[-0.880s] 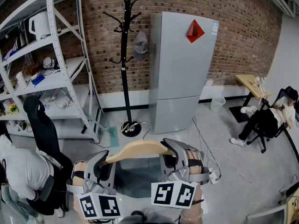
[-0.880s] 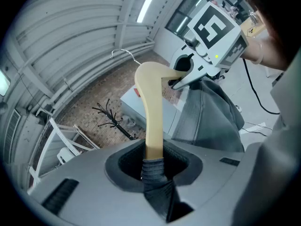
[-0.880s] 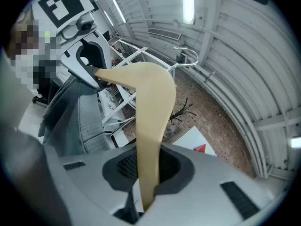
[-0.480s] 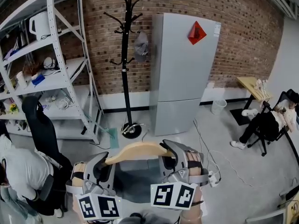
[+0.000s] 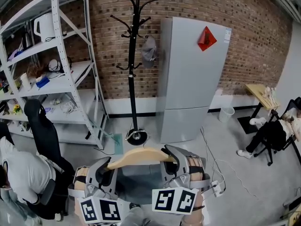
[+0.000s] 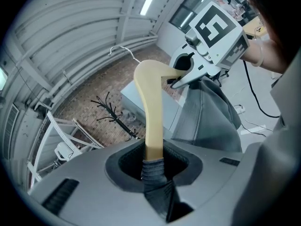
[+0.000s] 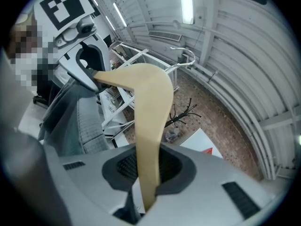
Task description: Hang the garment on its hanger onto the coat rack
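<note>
Low in the foreground: hanger (image 5: 141, 155) of pale, smooth wood, a shallow arch with a thin metal hook (image 6: 123, 51) at its crown, well apart from the rack.
Garment (image 5: 136, 180): grey woven cloth, draped off the hanger in soft folds.
Left gripper (image 5: 107, 169): jaws clamped on one hanger end, grey cloth bunched there.
Right gripper (image 5: 171, 160): jaws narrow, pinching the other, bare wooden end.
Coat rack (image 5: 133, 79): slim black pole, upcurved prongs, round base, before a rough red brick wall (image 5: 108, 41).
Fridge (image 5: 188, 79): smooth grey box just beside the rack.
</note>
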`<action>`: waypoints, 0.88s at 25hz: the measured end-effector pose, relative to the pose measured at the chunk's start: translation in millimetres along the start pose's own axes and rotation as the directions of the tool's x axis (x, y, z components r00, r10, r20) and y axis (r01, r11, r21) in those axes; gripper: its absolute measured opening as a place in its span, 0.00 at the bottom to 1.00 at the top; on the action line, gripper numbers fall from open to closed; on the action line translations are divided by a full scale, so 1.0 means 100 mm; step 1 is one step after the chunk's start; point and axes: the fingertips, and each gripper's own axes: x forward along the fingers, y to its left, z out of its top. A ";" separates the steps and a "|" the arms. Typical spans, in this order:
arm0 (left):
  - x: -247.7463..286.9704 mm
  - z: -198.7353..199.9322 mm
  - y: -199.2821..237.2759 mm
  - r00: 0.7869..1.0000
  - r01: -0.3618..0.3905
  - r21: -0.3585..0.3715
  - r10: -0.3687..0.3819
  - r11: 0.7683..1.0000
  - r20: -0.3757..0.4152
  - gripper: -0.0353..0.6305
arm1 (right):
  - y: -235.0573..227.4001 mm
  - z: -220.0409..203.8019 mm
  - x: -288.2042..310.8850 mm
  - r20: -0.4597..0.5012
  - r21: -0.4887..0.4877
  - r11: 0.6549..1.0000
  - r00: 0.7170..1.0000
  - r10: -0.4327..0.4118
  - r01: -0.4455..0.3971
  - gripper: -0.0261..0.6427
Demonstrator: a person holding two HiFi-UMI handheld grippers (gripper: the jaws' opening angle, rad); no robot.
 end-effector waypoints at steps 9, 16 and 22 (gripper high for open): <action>0.57 -0.20 0.32 1.000 0.008 -0.001 -0.008 1.000 0.009 0.19 | -0.06 0.05 0.66 -0.014 -0.003 1.000 1.000 0.004 -0.004 0.12; 1.02 -0.42 0.72 1.000 0.005 -0.009 -0.005 1.000 0.025 0.19 | -0.12 0.25 1.24 -0.020 -0.019 1.000 1.000 -0.005 0.004 0.12; 1.39 -0.64 1.00 0.999 0.017 -0.004 -0.017 1.000 0.050 0.19 | -0.10 0.38 1.70 -0.042 -0.027 1.000 0.999 -0.017 0.016 0.12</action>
